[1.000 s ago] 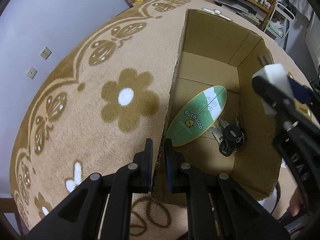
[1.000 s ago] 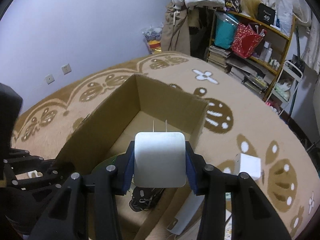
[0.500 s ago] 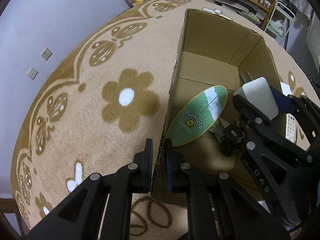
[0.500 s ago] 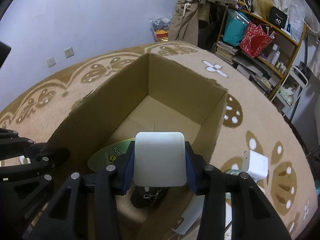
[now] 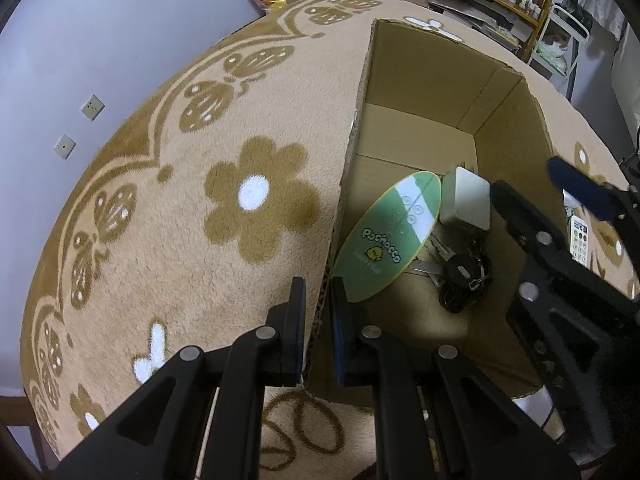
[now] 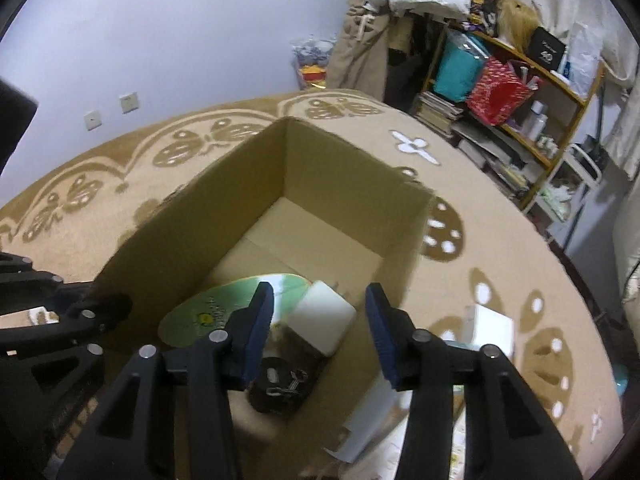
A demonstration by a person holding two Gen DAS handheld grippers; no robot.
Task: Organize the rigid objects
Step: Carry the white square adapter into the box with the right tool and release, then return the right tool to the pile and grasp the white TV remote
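An open cardboard box sits on the patterned rug. Inside lie a green oval Pochacco board, a black key bunch and a white power adapter resting on the board's end and the keys. My left gripper is shut on the box's near left wall. My right gripper is open and empty above the adapter, inside the box's right side; it also shows in the left wrist view.
A white box, a remote and papers lie on the rug right of the box. A cluttered shelf and hanging clothes stand at the back. A wall with sockets is on the left.
My right gripper carried the white adapter down into the box, opened and let it go; the adapter now lies on the board's end. My left gripper kept its hold on the box wall.
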